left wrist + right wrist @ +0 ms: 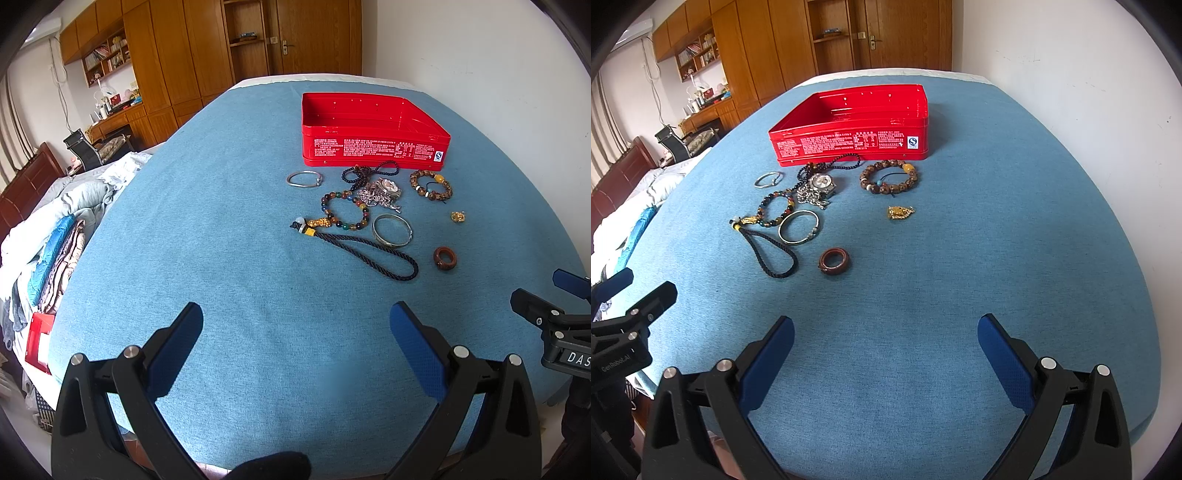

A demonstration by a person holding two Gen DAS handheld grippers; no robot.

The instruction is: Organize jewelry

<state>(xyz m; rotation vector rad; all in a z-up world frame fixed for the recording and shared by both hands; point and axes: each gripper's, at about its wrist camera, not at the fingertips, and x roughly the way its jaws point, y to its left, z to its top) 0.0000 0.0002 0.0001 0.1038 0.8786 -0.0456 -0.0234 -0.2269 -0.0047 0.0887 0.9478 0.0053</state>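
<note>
Left wrist view shows the jewelry lying in a loose group just in front of the red tin (375, 129), which serves as the reference landmark. The tin stands open and appears empty; no piece is yet inside it.

Positions relative to the tin's printed front wall:
- Dark bead strand (369, 172): touching or nearly touching the wall.
- Thin silver bangle (304, 179): near the front-left corner.
- Brown bead bracelet (430, 184): near the front-right corner.
- Watch with chain (384, 192): just in front of the dark strand, overlapping it.
- Multicolour bead bracelet (345, 209): further out, beside the watch.
- Wide silver bangle (392, 230) and dark cord loop (373, 253): further out again, with the cord's gold charm end touching the multicolour bracelet.
- Gold charm (458, 216): apart, out from the right corner.
- Brown ring (445, 257): farthest from the tin.

Everything rests on a blue bedcover (221, 221).

Left tool (295, 332): fingers spread wide, holding nothing, well short of the jewelry. Right tool (886, 334): likewise spread and empty, also well back from the group.

Judged step: the start of the task, with the first pick not yet made.

Next move: advance one tool to a free-lying piece. The brown ring, being clear of its neighbours and farthest from the tin, looks the simplest. Straddle it, close across its width, lift, then carry it over the tin's front wall. The tangled watch, chain and strands likely need separating and are better left until later.
</note>
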